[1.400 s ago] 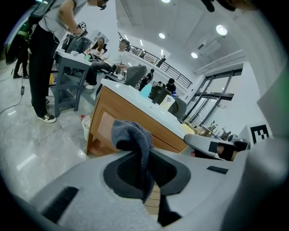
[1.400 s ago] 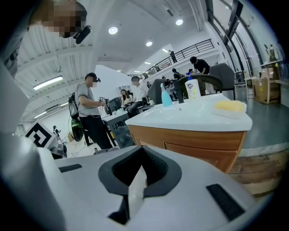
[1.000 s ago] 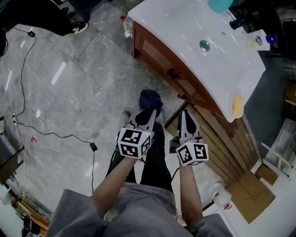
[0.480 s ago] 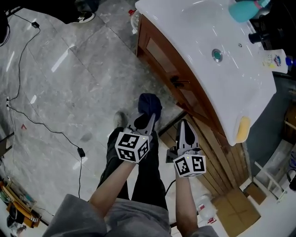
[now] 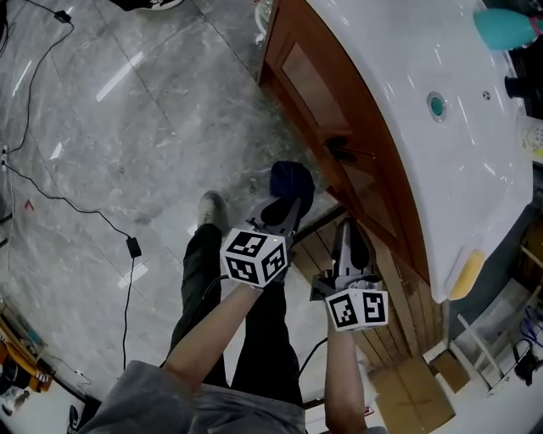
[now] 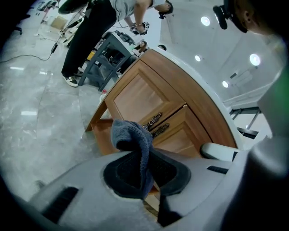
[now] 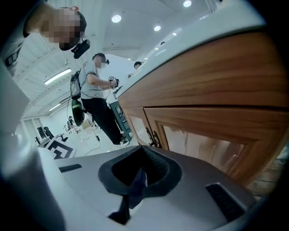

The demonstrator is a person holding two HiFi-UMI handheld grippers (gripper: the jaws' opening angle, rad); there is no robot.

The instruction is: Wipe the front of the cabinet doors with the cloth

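Marble floor [image 5: 127, 127], panelled cabinet [image 6: 149, 97], plush cloth [image 6: 133, 137]

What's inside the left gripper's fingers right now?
A dark blue terry cloth, pinched by the left gripper; its bunched end sticks out toward the wooden cabinet doors. The pinched part is hidden.

Cloth [image 6: 133, 144]: lower end pinched out of sight between the left gripper's [image 6: 145, 162] pads; only the bunched top shows.
Cabinet doors [image 6: 149, 106]: bottom edge lost behind the gripper body at 6 o'clock.
Right gripper [image 7: 141, 164]: bluish sliver between its closed pads, too small to name.
Teal object [image 5: 509, 25]: clipped at 2 o'clock in the head view, can't tell what it is.
Bystander [image 6: 88, 31]: head off the top edge, 11 o'clock.
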